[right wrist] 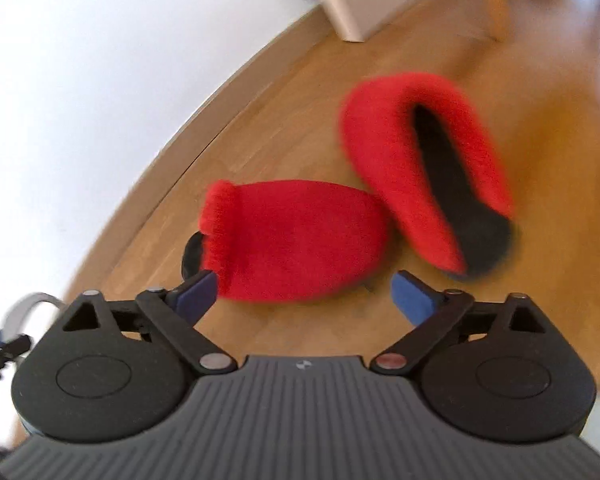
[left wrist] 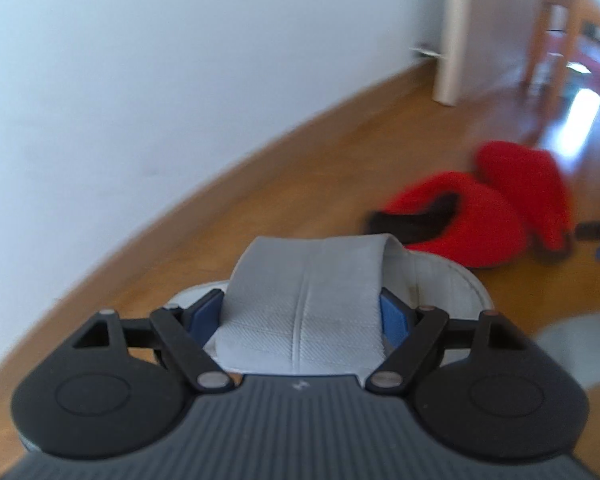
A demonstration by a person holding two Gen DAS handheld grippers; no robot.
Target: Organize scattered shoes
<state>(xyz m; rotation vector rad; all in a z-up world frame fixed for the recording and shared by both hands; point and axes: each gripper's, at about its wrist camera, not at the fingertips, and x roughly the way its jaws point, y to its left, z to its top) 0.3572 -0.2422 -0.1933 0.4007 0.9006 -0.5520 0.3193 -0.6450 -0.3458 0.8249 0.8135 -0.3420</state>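
Left claw: my left gripper [left wrist: 302,312] is clamped on the strap of a grey slide sandal [left wrist: 440,280], its blue pads pressing the strap from both sides in the lower middle of the left wrist view.
Grey sandal: it sits between my fingers, toe pointing away; whether its sole rests on the wooden floor [left wrist: 284,184] or is lifted, I cannot tell.
Right claw: my right gripper [right wrist: 304,292] stands wide apart and holds nothing, low in the right wrist view.
Near red slipper [right wrist: 296,240]: centre of the right wrist view, lying crosswise just ahead of my spread fingers, the left pad close to its cuff.
Far red slipper [right wrist: 424,168]: right of centre, angled, black lining showing, its toe end touching or nearly touching the near one.
Wall [right wrist: 80,80]: fills the upper left of both views; the red pair lies near its skirting.
Step in hand: I judge the grey sandal is being carried or placed while my right claw lines up on the near red slipper.
Next move calls for: steady aim through the blur, and closing on the soft slipper body without shoving it into its mate.
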